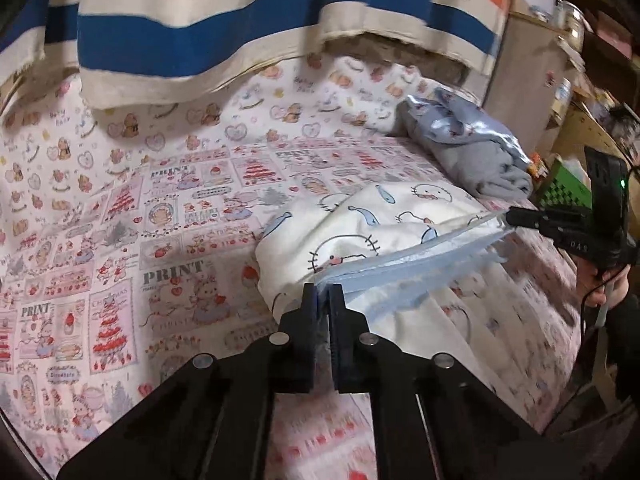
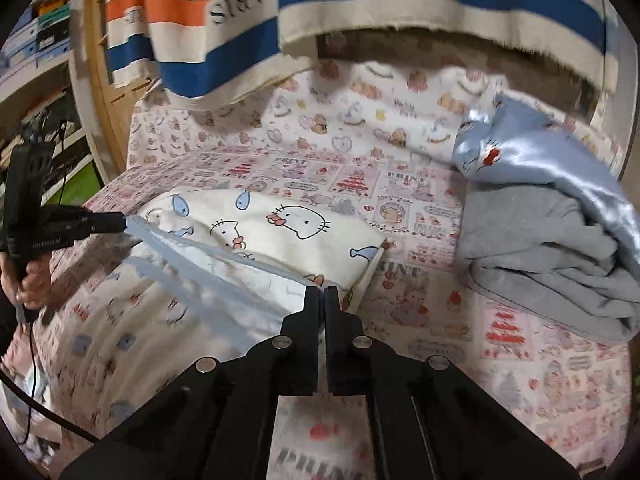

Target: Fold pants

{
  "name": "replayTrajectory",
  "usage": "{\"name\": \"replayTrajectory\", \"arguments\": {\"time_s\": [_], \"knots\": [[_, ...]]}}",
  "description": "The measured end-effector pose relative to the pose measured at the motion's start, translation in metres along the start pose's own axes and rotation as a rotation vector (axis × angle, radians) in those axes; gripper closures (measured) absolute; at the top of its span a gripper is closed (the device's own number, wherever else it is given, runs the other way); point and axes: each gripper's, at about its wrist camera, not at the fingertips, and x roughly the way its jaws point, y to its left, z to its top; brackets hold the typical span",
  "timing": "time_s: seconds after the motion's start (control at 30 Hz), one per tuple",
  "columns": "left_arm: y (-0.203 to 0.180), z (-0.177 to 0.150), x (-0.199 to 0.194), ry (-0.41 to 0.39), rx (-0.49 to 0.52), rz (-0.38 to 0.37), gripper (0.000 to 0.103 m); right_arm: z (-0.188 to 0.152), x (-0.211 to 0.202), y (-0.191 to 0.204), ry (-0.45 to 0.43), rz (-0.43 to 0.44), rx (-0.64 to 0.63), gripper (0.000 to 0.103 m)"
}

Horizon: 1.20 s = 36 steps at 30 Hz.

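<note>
White cat-print pants are seen mid-fold on the bedsheet, their blue waistband clamped by the closed left gripper and, at three o'clock, the closed right gripper; further folds remain.

My tongs are black. The pants I hold are white with cat faces, little blue fish and a light blue edge. The bed sheet is pink and white with red cakes and the word PRINT. A hanging cloth has cream, blue and orange stripes. Nearby clothes are grey and shiny blue.
</note>
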Motion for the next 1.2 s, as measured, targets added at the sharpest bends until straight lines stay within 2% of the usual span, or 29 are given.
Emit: {"name": "replayTrajectory", "arguments": {"time_s": [0.13, 0.3, 0.43, 0.5, 0.57, 0.7, 0.73, 0.77, 0.8, 0.83, 0.87, 0.93, 1.03, 1.1, 1.2], "knots": [[-0.007, -0.008, -0.001, 0.005, 0.036, 0.041, 0.098, -0.009, -0.012, 0.015, 0.007, -0.018, -0.018, 0.101], [0.0, -0.015, 0.004, 0.023, -0.011, 0.008, 0.098, -0.023, -0.015, 0.02, 0.014, -0.014, -0.013, 0.101], [0.0, -0.019, 0.001, 0.019, -0.01, 0.004, 0.097, -0.032, -0.012, 0.016, 0.043, -0.014, 0.006, 0.101], [-0.003, -0.02, 0.0, 0.019, 0.006, 0.011, 0.092, -0.033, -0.011, 0.015, 0.051, -0.033, 0.015, 0.101], [-0.006, -0.02, -0.002, 0.022, 0.013, 0.018, 0.082, -0.032, -0.012, 0.015, 0.055, -0.034, 0.021, 0.101], [-0.015, -0.014, -0.01, 0.012, 0.033, 0.05, 0.081, -0.026, -0.022, 0.012, 0.012, 0.003, 0.061, 0.101], [-0.017, -0.009, -0.014, -0.012, 0.04, 0.059, 0.076, -0.019, -0.025, 0.01, -0.01, 0.026, 0.08, 0.101], [-0.017, -0.003, -0.017, -0.035, 0.042, 0.069, 0.066, -0.012, -0.026, 0.008, -0.028, 0.036, 0.095, 0.099], [-0.016, 0.005, -0.019, -0.063, 0.035, 0.076, 0.06, -0.006, -0.027, 0.006, -0.044, 0.042, 0.109, 0.097], [-0.015, 0.013, -0.018, -0.086, 0.023, 0.081, 0.056, 0.005, -0.026, 0.003, -0.081, 0.06, 0.133, 0.092], [-0.014, 0.022, -0.015, -0.099, 0.009, 0.09, 0.056, 0.012, -0.023, 0.003, -0.095, 0.067, 0.137, 0.085], [-0.009, 0.036, 0.0, -0.073, -0.025, 0.113, 0.056, 0.025, -0.01, 0.003, -0.081, 0.054, 0.14, 0.081], [-0.001, 0.037, 0.027, 0.047, -0.084, 0.086, 0.058, 0.023, 0.017, 0.006, 0.025, 0.088, 0.143, 0.081], [-0.003, 0.023, 0.041, 0.106, -0.061, 0.087, 0.061, 0.011, 0.027, 0.008, 0.075, 0.083, 0.127, 0.081], [-0.013, 0.004, 0.049, 0.115, -0.002, 0.138, 0.061, -0.006, 0.037, 0.01, 0.112, 0.053, 0.098, 0.081]]}}
